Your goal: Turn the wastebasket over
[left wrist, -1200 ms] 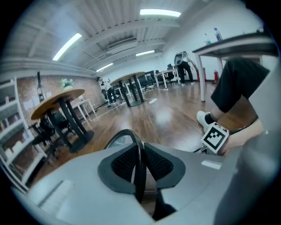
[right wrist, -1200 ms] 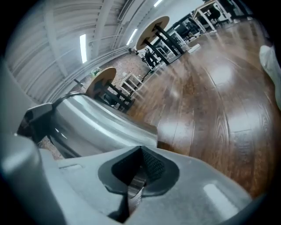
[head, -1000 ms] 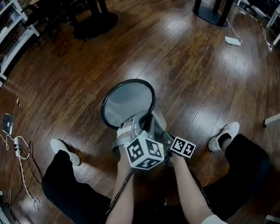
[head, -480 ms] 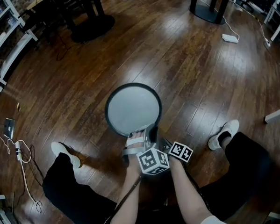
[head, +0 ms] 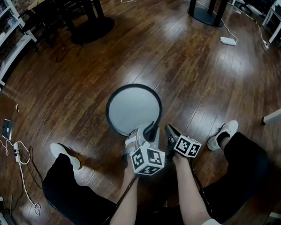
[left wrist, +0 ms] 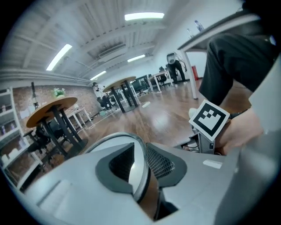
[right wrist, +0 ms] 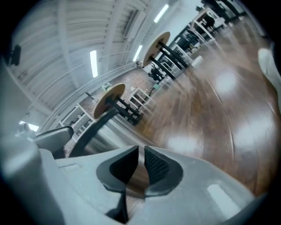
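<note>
Far left in the head view, white shelving is cut off by the frame edge. A loose cable trails over the wood floor near the person's left shoe. The wastebasket stands on the floor between the feet, round mouth up. From above we see only its dark rim and grey inside; the outer wall is hidden, so we cannot judge its depth. The left gripper sits at the near edge of that rim, though the contact is too small to read from here. In the left gripper view, the wastebasket shows as a curved rim running between the pads of the left gripper. The jaws have just been opening and stand a little apart, loose about the rim, with a gap visible on its left side. Just to the right in the head view, the right gripper is off the rim, beside the basket. The right gripper view is motion-blurred. There the right gripper has jaws that have just been opening, parted by a slim gap with nothing between them and only brown floor behind. What we take for the wastebasket, a dark rim and shiny wall, lies to the left. Farther right in the head view are the right shoe and a power strip.
</note>
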`<state>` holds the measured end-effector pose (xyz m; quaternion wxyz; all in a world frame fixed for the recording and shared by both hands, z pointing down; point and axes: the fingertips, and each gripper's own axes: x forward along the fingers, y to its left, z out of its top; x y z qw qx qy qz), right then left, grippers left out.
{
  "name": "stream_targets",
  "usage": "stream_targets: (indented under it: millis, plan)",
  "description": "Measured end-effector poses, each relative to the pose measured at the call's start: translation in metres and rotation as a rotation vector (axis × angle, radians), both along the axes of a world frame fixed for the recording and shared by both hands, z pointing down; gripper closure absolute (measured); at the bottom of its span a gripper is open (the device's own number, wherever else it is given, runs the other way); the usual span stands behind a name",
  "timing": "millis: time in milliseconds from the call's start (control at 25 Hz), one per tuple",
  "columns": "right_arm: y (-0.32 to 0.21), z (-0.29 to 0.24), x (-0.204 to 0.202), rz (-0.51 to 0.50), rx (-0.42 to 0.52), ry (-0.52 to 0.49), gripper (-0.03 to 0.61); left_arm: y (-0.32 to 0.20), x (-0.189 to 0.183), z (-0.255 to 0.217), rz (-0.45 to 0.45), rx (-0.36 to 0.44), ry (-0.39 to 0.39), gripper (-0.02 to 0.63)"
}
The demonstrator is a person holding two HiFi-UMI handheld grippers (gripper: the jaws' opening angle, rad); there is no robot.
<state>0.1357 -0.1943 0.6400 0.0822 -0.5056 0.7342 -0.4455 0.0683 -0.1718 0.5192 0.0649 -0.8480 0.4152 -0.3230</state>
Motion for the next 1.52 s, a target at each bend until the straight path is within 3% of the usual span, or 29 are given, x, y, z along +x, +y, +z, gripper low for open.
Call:
stream_targets:
  millis: [280, 400, 520, 640, 920, 1160, 1520]
  plan:
    - [0.009, -0.147, -0.021, -0.096, 0.389, 0.26, 0.487, 0.02, -0.059, -0.09, -0.17, 0.104, 0.4, 0.463]
    - [0.04, -0.196, -0.041, -0.139, 0.515, 0.37, 0.437, 0.046, -0.087, -0.12, -0.226, 0.153, 0.515, 0.439]
    - [0.083, -0.231, -0.062, -0.169, 0.622, 0.468, 0.378, 0.078, -0.112, -0.136, -0.257, 0.207, 0.549, 0.422]
    - [0.125, -0.262, -0.073, -0.158, 0.694, 0.504, 0.349, 0.11, -0.123, -0.151, -0.266, 0.242, 0.573, 0.408]
    - [0.223, -0.3, -0.064, -0.062, 0.729, 0.603, 0.241, 0.209, -0.119, -0.174, -0.216, 0.281, 0.58, 0.346]
    - [0.309, -0.316, -0.047, -0.006, 0.725, 0.636, 0.233, 0.289, -0.129, -0.198, -0.255, 0.339, 0.621, 0.287]
    - [0.434, -0.324, -0.033, 0.02, 0.699, 0.736, 0.233, 0.429, -0.149, -0.201, -0.37, 0.378, 0.629, 0.268]
